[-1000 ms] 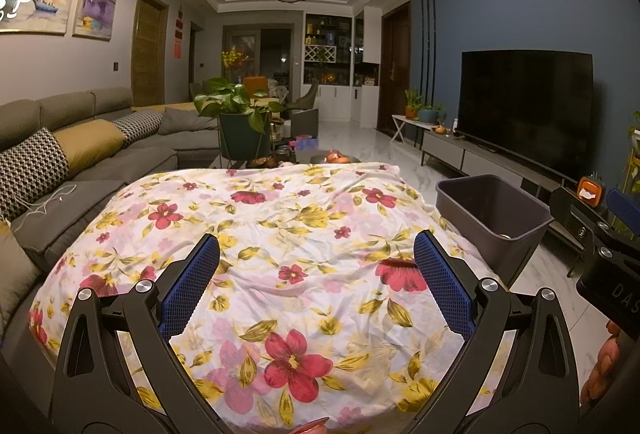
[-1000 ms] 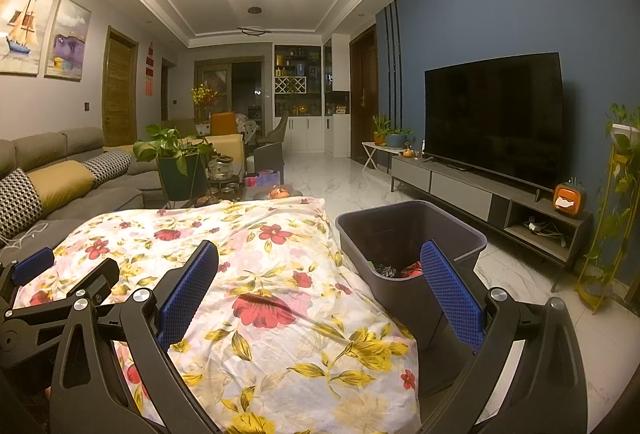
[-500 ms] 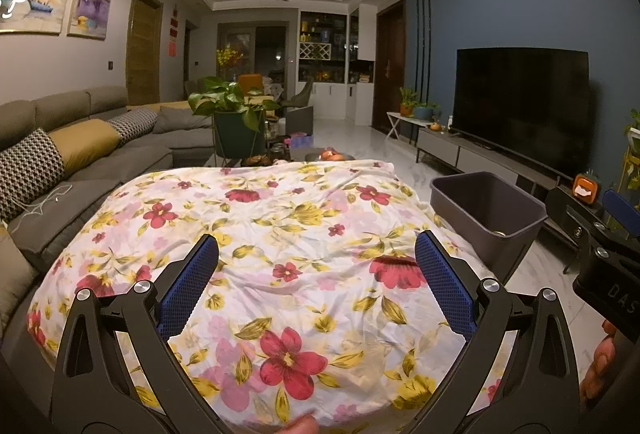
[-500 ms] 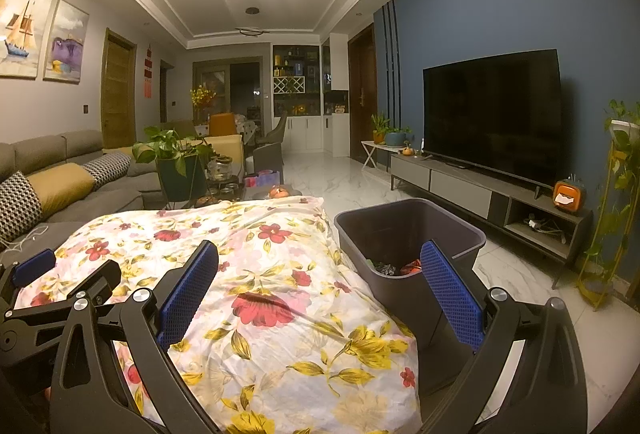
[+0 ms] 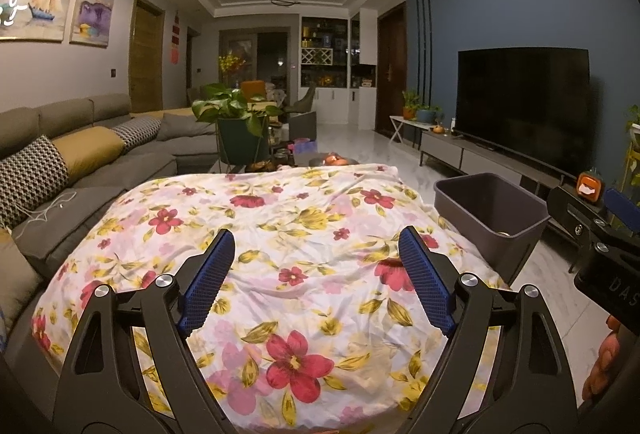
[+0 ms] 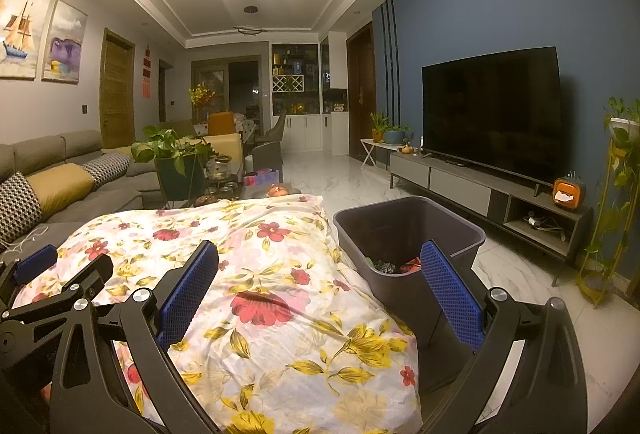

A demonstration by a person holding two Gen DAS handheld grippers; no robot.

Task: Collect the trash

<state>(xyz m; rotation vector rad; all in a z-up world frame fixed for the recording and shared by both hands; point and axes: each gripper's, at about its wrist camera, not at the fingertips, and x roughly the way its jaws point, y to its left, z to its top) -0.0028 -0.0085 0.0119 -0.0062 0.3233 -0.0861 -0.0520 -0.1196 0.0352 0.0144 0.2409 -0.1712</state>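
Observation:
A dark grey bin (image 6: pixel 408 230) stands on the floor at the right side of a table covered by a floral cloth (image 6: pixel 256 274). Some trash (image 6: pixel 394 266) lies at its bottom. The bin also shows in the left wrist view (image 5: pixel 490 209). My left gripper (image 5: pixel 316 278) is open and empty above the floral cloth (image 5: pixel 280 242). My right gripper (image 6: pixel 320 294) is open and empty, held above the cloth's right edge, its right finger in front of the bin. I see no loose trash on the cloth.
A grey sofa (image 5: pixel 80 169) with cushions runs along the left. A potted plant (image 5: pixel 236 121) and a low table with fruit stand beyond the cloth. A TV (image 6: pixel 492 113) on a long console fills the right wall. A plant stand (image 6: pixel 612 201) is at far right.
Both grippers stay open and nearly still. The left view has tilted up slightly, so the cloth sits lower in frame.

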